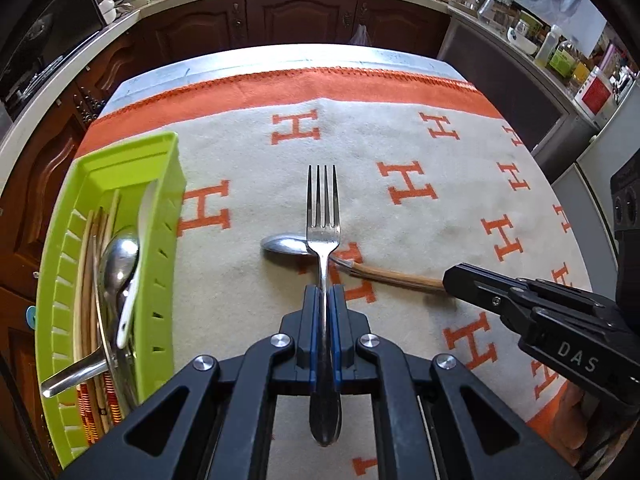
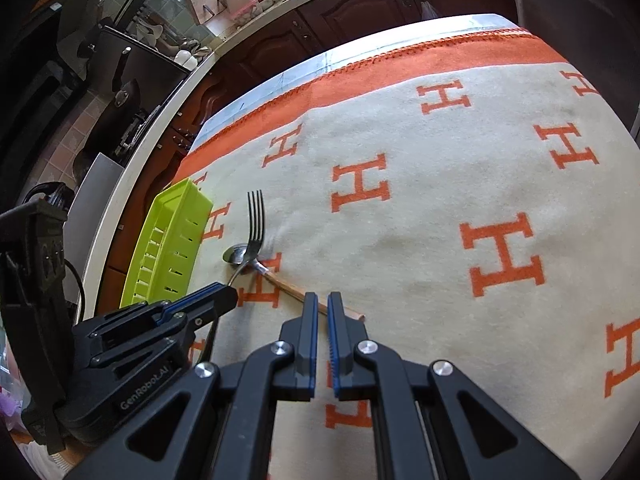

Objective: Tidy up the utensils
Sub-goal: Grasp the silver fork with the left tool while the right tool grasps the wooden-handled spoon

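Left claw (image 1: 323,296) on one fork (image 1: 322,216); one spoon (image 1: 286,245) beneath

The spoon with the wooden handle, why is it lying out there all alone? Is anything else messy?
The wooden-handled spoon lies loose on the blanket, outside the green tray where the other utensils sit. The fork is out too, but the left hand-held gripper is shut on its handle. Nothing looks spilled or broken.

So the table (image 1: 280,54) is covered by a cream blanket with orange H letters (image 1: 400,140); lime-green plastic utensil tray (image 1: 160,184) sits along its left edge; wooden-handled metal spoon (image 1: 384,276) lies mid-table.
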`<state>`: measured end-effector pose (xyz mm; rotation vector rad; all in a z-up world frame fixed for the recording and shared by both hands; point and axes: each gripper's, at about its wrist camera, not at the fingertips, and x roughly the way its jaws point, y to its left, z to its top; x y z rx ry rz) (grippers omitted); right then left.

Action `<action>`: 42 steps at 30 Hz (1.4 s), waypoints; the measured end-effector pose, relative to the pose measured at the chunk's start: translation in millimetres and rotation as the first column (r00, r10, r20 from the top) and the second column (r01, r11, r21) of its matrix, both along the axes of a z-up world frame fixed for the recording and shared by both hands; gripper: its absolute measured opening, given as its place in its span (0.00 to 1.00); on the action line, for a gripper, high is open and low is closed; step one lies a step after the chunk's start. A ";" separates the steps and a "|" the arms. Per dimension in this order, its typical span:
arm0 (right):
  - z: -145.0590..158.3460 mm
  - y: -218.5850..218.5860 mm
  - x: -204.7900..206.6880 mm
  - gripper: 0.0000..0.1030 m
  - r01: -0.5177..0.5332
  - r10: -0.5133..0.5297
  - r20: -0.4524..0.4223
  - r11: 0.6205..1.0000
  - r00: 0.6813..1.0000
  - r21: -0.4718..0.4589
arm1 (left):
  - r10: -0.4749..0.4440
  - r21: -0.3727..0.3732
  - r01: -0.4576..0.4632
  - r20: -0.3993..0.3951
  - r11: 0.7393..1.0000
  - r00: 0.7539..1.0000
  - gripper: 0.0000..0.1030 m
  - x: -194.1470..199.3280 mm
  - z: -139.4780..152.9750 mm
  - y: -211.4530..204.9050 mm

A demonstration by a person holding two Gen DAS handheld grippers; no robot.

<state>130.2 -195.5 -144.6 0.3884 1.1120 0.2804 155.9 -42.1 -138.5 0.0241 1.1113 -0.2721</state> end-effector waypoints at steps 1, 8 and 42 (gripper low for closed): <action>0.4 3.9 1.8 0.05 -0.014 0.014 0.002 1.000 1.000 -0.004 | 0.009 -0.003 -0.009 0.008 1.000 1.000 0.03 -2.0 3.7 5.0; 1.1 42.4 18.0 0.05 -0.148 0.151 0.032 0.986 0.988 -0.078 | 0.084 -0.025 -0.082 0.059 0.996 0.995 0.03 -13.8 27.4 43.4; -15.2 110.9 34.4 0.36 -0.259 0.317 0.040 0.837 0.948 -0.482 | 0.217 0.009 -0.218 0.043 0.976 0.975 0.30 -70.5 14.2 172.6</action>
